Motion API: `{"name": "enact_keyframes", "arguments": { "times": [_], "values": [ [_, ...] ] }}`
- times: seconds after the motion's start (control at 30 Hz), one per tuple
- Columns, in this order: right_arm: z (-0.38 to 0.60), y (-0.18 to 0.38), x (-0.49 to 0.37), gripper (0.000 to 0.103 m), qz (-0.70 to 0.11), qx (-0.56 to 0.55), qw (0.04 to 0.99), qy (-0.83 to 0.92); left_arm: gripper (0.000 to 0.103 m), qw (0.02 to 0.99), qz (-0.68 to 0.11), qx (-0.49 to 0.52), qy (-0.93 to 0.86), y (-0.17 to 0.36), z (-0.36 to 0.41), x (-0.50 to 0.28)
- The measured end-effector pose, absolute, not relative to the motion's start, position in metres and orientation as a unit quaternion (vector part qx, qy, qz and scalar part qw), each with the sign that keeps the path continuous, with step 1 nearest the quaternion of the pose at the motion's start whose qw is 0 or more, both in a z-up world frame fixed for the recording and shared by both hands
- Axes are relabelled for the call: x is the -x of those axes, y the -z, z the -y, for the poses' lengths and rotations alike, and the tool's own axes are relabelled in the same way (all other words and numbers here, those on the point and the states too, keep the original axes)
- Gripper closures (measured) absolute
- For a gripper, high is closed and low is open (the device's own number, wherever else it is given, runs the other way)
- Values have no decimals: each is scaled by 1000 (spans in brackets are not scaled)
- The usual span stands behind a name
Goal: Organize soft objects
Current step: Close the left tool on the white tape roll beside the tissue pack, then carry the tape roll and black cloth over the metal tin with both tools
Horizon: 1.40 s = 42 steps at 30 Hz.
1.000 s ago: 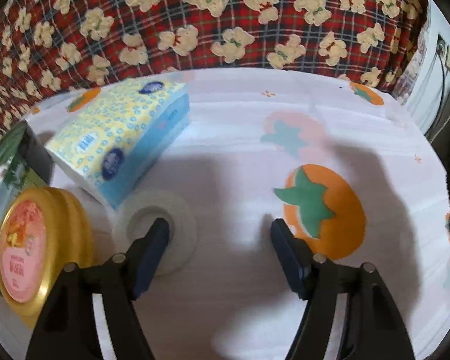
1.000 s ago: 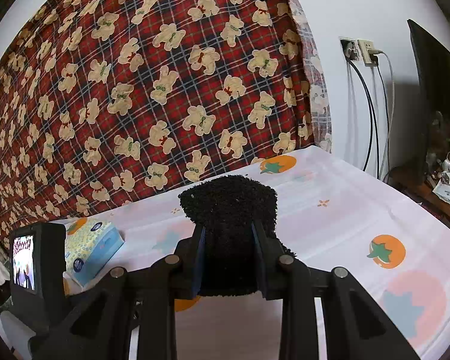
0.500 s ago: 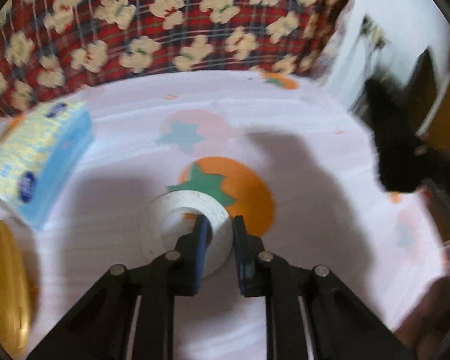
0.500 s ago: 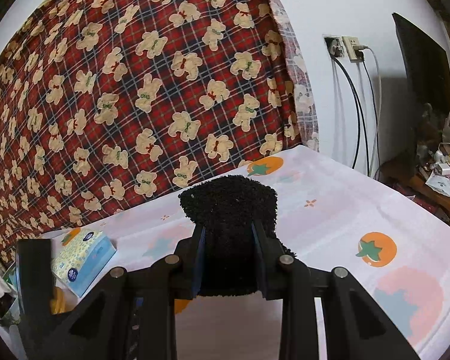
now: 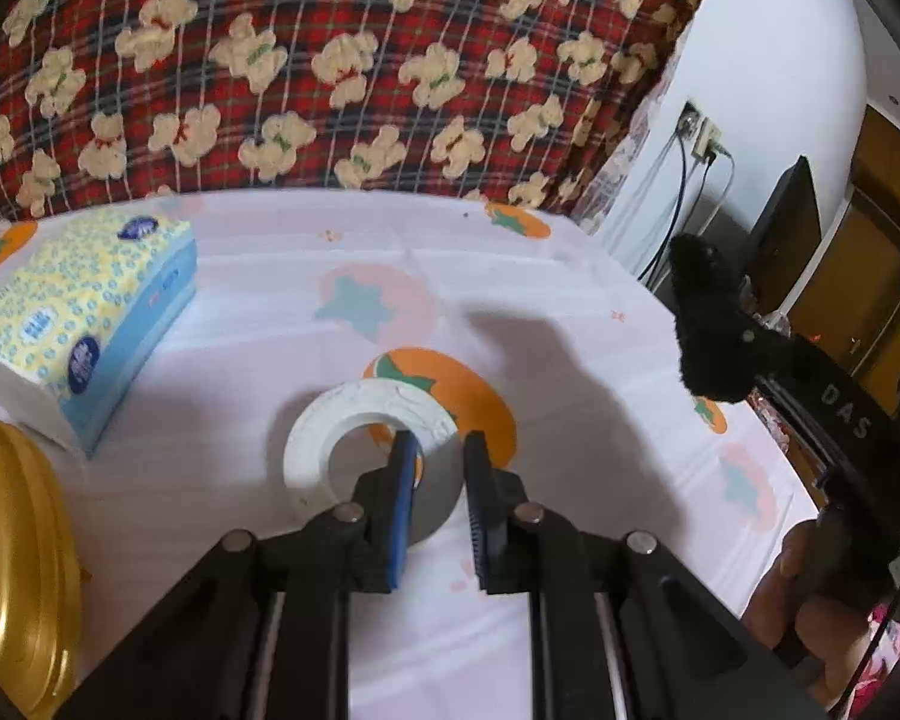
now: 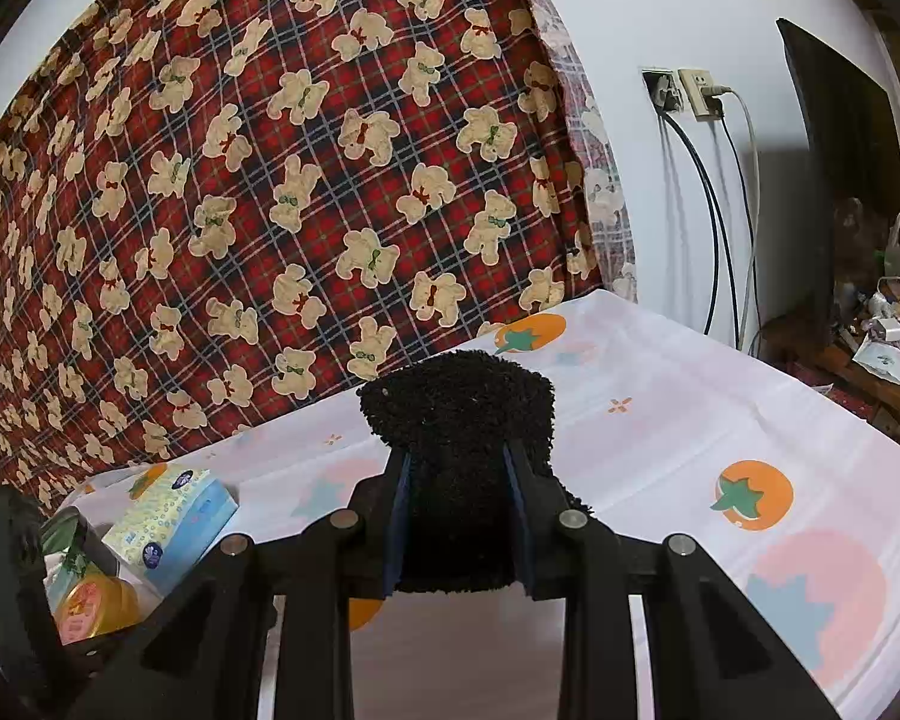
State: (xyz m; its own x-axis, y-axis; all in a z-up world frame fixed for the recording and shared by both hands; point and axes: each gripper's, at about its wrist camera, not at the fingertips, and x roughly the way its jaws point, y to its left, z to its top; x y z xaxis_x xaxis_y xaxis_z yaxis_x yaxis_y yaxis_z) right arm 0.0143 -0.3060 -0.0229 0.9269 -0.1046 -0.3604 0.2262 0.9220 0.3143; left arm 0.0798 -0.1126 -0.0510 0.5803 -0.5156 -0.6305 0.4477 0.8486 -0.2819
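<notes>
My left gripper (image 5: 440, 450) is shut on the wall of a white tape roll (image 5: 354, 426), one finger inside its hole and one outside, just above the fruit-print cloth (image 5: 570, 312). My right gripper (image 6: 457, 468) is shut on a black fuzzy cloth (image 6: 459, 414) and holds it above the table; it shows at the right in the left wrist view (image 5: 705, 324). A blue-and-yellow tissue pack (image 5: 84, 312) lies at the left, also in the right wrist view (image 6: 171, 513).
A gold-lidded round tin (image 5: 18, 570) sits at the near left, with a green package (image 6: 69, 531) behind it. A red plaid bear curtain (image 5: 330, 60) hangs behind the table. Wall sockets with cables (image 6: 690, 102) and a dark screen (image 6: 840, 150) stand right.
My left gripper closed from wide open onto the tape roll's wall and swung right with it, lifting it slightly. My right gripper kept holding the black cloth, drifting slightly.
</notes>
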Motion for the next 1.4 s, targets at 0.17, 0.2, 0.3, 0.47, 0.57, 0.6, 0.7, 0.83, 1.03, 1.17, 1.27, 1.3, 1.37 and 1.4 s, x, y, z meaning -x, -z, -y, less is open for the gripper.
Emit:
{"name": "enact_keyframes", "arguments": {
  "times": [0.17, 0.2, 0.3, 0.47, 0.57, 0.6, 0.7, 0.83, 1.03, 1.17, 1.27, 1.3, 1.37, 1.4],
  "values": [
    [305, 21, -13, 72, -167, -181, 966, 81, 89, 898, -326, 39, 292, 41, 111, -63],
    [305, 21, -13, 72, -167, -180, 966, 81, 89, 901, -316, 38, 294, 38, 110, -60],
    [304, 21, -13, 72, -162, -179, 967, 77, 89, 912, -300, 23, 278, 33, 111, -55],
    [296, 18, -11, 72, -152, -160, 973, 68, 89, 925, -284, 12, 253, 26, 105, -44],
    [287, 16, -9, 72, -140, -141, 978, 65, 89, 932, -270, 7, 243, 19, 97, -37],
    [282, 15, -7, 72, -136, -135, 979, 63, 89, 935, -263, 5, 239, 16, 93, -34],
    [270, 13, -2, 72, -126, -123, 983, 59, 89, 940, -250, 5, 233, 9, 84, -26],
    [248, 12, 10, 72, -107, -105, 987, 57, 89, 945, -239, 5, 223, 2, 71, -18],
    [230, 14, 22, 72, -110, -118, 986, 48, 89, 952, -226, 0, 207, -4, 54, -7],
    [223, 15, 27, 72, -112, -124, 985, 48, 89, 955, -221, 2, 199, -5, 42, -2],
    [219, 16, 30, 72, -115, -127, 984, 42, 89, 957, -216, 1, 192, -5, 34, 2],
    [217, 16, 32, 72, -114, -127, 984, 42, 89, 958, -215, 2, 190, -5, 31, 3],
    [211, 15, 36, 72, -111, -126, 985, 42, 89, 959, -215, 4, 188, -4, 26, 5],
    [208, 15, 38, 72, -110, -125, 985, 41, 89, 958, -215, 6, 187, -4, 23, 5]
  ]
}}
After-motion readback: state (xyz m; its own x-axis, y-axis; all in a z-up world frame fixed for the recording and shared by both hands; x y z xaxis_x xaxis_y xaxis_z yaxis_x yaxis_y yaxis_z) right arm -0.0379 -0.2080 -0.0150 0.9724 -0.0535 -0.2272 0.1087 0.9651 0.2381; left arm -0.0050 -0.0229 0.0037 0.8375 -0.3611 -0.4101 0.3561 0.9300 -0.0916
